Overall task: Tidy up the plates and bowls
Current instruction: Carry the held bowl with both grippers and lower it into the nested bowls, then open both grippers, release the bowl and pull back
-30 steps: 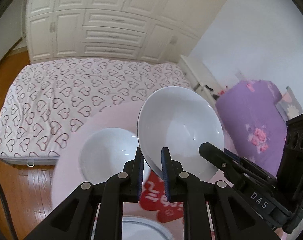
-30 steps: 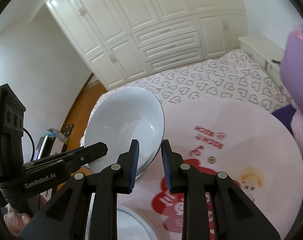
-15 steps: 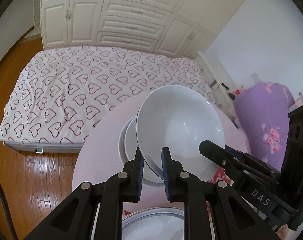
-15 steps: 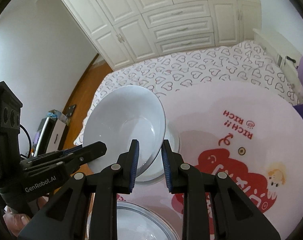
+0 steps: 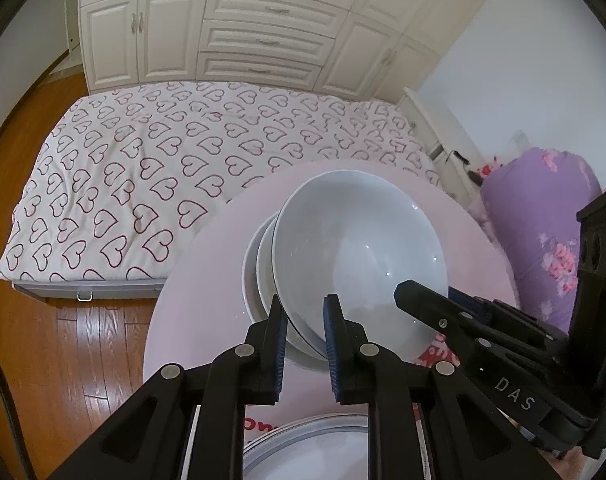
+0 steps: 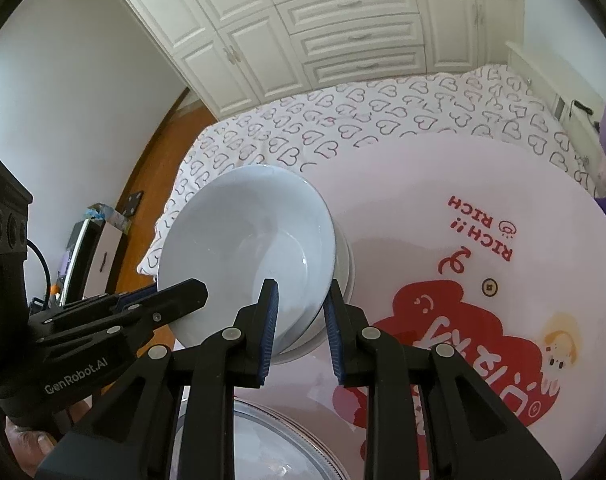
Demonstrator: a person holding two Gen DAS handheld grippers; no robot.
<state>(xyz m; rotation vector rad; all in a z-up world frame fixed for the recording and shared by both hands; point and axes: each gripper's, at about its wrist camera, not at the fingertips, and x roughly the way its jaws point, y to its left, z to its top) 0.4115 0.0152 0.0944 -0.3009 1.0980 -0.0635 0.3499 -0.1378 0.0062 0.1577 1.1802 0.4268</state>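
Both grippers hold one large white bowl (image 5: 363, 248) by opposite rims, tilted, just above a second white bowl (image 5: 263, 280) that sits on the round pink table (image 5: 207, 280). My left gripper (image 5: 305, 312) is shut on the bowl's near-left rim. My right gripper (image 6: 301, 300) is shut on its right rim; the held bowl (image 6: 251, 248) fills the left of the right wrist view, with the lower bowl (image 6: 343, 264) peeking out beneath. A plate (image 5: 315, 452) lies at the table's near edge.
The table (image 6: 443, 184) carries a red cartoon print (image 6: 463, 340). Behind it is a bed with a heart-pattern cover (image 5: 151, 168) and white wardrobes (image 5: 243, 28). A purple bundle (image 5: 543, 220) stands at the right. Wooden floor (image 5: 63, 352) lies at the left.
Both grippers have carried the held bowl left and down over the second bowl, so it now hangs close above it, nearly nested.
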